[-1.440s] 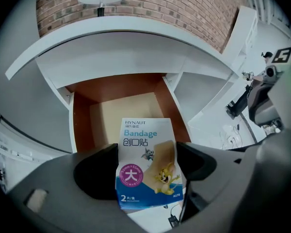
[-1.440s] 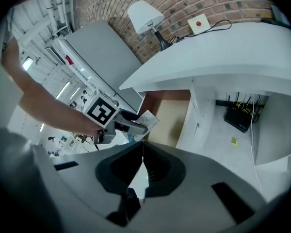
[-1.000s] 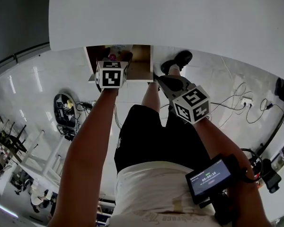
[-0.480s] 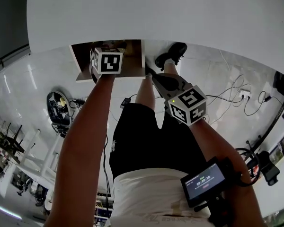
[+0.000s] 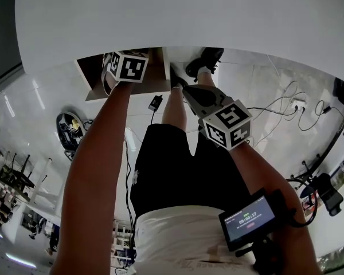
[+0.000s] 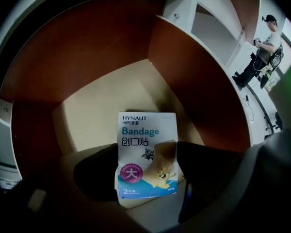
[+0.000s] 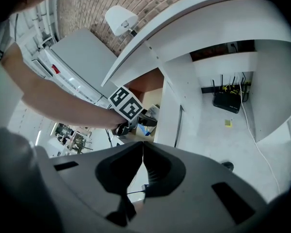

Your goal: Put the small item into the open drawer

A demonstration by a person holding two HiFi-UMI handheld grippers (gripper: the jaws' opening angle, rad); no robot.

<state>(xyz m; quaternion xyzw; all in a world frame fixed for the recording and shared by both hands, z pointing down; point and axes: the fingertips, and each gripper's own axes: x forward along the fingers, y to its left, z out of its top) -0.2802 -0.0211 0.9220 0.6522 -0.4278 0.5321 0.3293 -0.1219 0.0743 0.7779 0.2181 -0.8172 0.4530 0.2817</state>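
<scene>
The left tongs (image 6: 146,178) are clamped on a small bandage packet (image 6: 146,149). It is held upright at the lower centre of the left gripper view, over the cream floor of the open drawer (image 6: 92,115). The drawer's red-brown walls surround the packet. The right tongs (image 7: 141,154) are pressed together with nothing between them. In the head view the drawer juts out at upper left, below the white worktop (image 5: 189,16).
</scene>
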